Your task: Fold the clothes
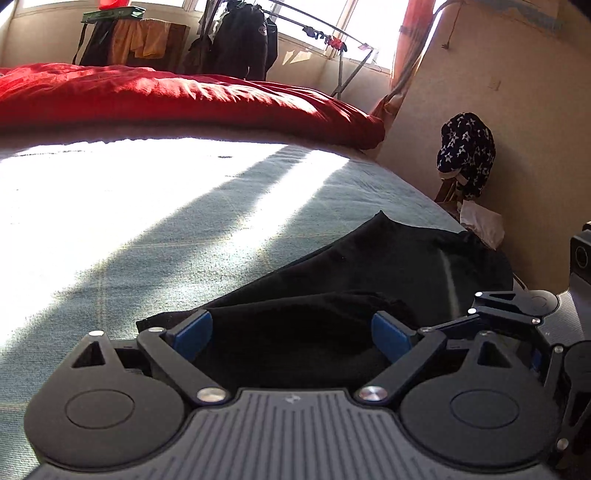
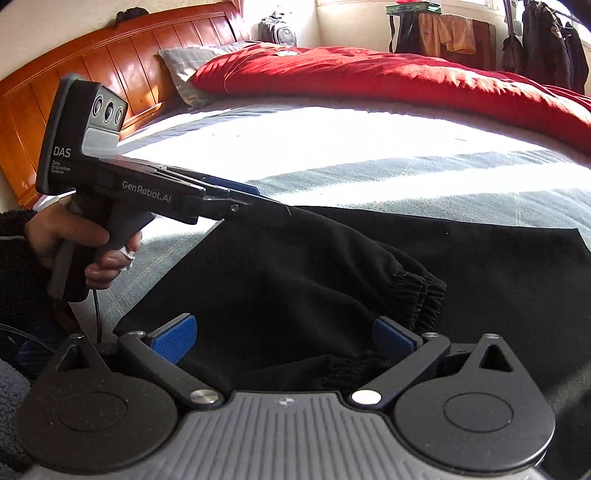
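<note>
Two wrist views over a bed. A black garment [image 2: 332,266], apparently sweatpants with a ribbed elastic cuff [image 2: 421,295], lies on the near part of a pale blue-grey bedspread [image 1: 147,229]; sunlight falls in bright bands across the spread beyond it.

Left wrist view: the left gripper [image 1: 295,332] has its blue-padded fingers [image 1: 194,332] spread wide, with dark cloth lying between and beneath them; the jaws are not pinching it here. Part of the right gripper [image 1: 517,314] shows at the right edge, touching the same garment.

Right wrist view: the right gripper [image 2: 284,338] also stands with its jaws spread, its blue pads [image 2: 173,339] on either side of a bunched fold of the black cloth near a second ribbed edge. To the left, a hand [image 2: 74,240] in a dark fleecy sleeve holds the left gripper [image 2: 258,195] by its pistol grip; seen from the side, its tip meets the raised far-left edge of the garment, and whether it pinches there cannot be told from this view.

Far side: a red duvet [image 2: 369,77] lies across the bed, with a grey pillow [image 2: 184,62] against a wooden headboard [image 2: 110,55]. A dark jacket [image 1: 243,40] hangs on a clothes rack [image 1: 332,33] by the window. A star-patterned garment [image 1: 465,151] hangs at the right wall.
</note>
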Motion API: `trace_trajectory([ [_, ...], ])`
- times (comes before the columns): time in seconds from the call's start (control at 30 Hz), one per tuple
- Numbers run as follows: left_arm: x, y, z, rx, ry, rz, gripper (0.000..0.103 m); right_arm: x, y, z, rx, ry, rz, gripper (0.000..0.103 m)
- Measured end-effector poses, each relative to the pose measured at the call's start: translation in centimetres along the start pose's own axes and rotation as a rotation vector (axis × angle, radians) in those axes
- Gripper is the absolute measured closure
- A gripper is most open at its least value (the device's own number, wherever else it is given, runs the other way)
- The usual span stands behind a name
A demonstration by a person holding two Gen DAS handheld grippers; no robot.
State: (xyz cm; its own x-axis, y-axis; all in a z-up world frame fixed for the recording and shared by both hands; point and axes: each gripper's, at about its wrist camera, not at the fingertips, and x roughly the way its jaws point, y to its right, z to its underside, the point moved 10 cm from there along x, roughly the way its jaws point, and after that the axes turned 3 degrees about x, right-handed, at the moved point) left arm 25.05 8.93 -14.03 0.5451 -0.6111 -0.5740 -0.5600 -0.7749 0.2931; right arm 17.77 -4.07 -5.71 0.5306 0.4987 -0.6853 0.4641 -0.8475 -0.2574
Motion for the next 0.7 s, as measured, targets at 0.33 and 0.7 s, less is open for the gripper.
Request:
trace_trajectory([
  [0.33,-0.1,-1.5,1.2,-0.037,-0.054,-0.021,0.009,-0.3,0.7,0.6,0.133,-0.019,0.045,0.0],
  [0.7,2.4,4.7,-0.3,0.094,-0.075,0.087,0.009,-7.1,8.4,3.7,0.367,0.06,0.304,0.0],
])
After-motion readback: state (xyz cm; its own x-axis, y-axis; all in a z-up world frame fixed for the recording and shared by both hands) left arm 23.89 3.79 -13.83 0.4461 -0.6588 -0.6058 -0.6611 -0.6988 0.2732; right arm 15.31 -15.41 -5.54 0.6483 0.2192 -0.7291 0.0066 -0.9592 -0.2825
